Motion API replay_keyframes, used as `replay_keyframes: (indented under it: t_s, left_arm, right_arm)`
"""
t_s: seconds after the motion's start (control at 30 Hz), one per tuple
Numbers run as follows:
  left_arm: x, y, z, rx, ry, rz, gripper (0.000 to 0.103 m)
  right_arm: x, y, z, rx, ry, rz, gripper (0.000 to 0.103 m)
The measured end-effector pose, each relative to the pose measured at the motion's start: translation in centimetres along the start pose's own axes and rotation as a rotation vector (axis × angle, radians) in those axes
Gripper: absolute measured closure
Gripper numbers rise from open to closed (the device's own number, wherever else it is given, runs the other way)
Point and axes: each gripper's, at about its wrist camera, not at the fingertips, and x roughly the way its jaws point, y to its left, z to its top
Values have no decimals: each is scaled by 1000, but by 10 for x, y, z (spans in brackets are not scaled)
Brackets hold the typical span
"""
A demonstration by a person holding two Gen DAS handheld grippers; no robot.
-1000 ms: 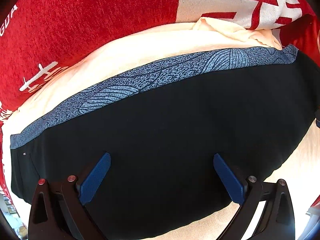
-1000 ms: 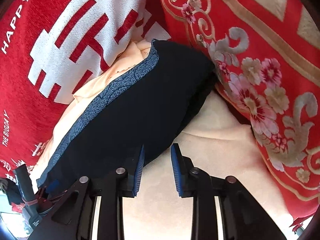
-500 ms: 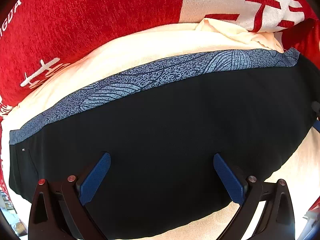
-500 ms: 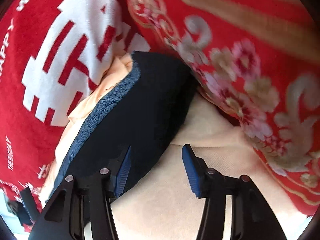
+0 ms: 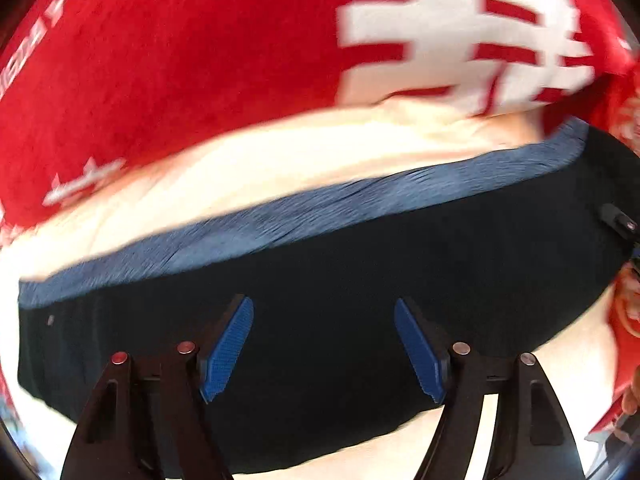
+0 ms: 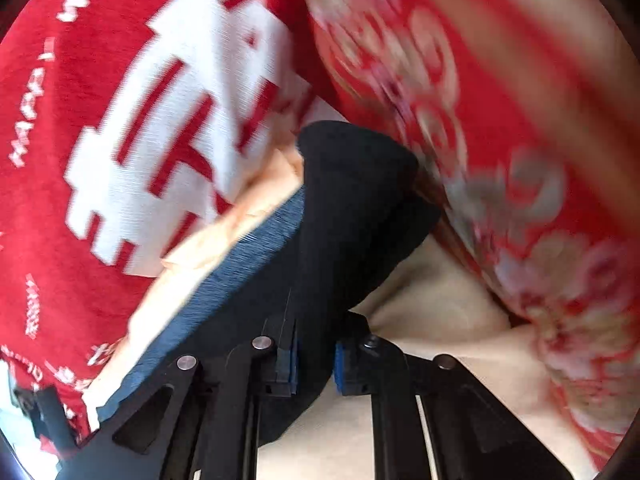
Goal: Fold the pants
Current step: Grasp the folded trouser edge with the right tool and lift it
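The black pants [image 5: 340, 264] lie folded on a cream cloth, with a blue patterned band [image 5: 304, 208] along their far edge. My left gripper [image 5: 323, 344] hovers over the near part of the pants, jaws open with nothing between them. In the right wrist view the pants [image 6: 348, 208] run from lower left to centre. My right gripper [image 6: 316, 364] is nearly shut, and the near edge of the pants lies between its blue pads. Both views are blurred by motion.
A cream cloth [image 5: 280, 152] lies under the pants. A red cushion with white characters [image 5: 200, 60] stands behind. A red floral cushion [image 6: 500, 160] stands to the right of the pants. Part of the right gripper [image 5: 618, 222] shows at the right edge.
My right gripper opened, moved left onto the pants' edge, then closed on it. My left gripper's jaws have narrowed but remain open. Both cameras are moving.
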Motion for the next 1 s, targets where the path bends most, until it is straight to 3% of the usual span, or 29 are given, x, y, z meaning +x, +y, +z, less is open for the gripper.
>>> replay_keyframes:
  t_s: [0.1,0.17,0.27,0.47,0.6,0.7,0.87,1.0]
  left_arm:
    - [13,-36,-1,75,-9,-52,27]
    - [39,-48,-9,60,72,-85,27]
    - [43,-57,-18,86,4,-35,26]
    - [40,-30,-6,33,68,-119,26]
    - [11,27,-16,-72,17,-116,26]
    - [-4,74,-28,-107,2,-60,26]
    - [-17,178,-68,-209,17,72,26]
    - [-15,251,-102,-303,67,141,25]
  right_arm:
    - [-16,14,3,-47,-13,31,89]
    - [-24,25,2,-91,-24,35,89]
    - [-25,42,-1,-159,2,39,89]
    - [-32,81,-7,-324,-27,13,90]
    - [-45,123,-19,-456,-34,6,90]
    - [-51,152,-37,-547,-26,10,89]
    - [-40,213,-90,-718,11,19,89]
    - [-2,257,-157,-885,77,-30,89]
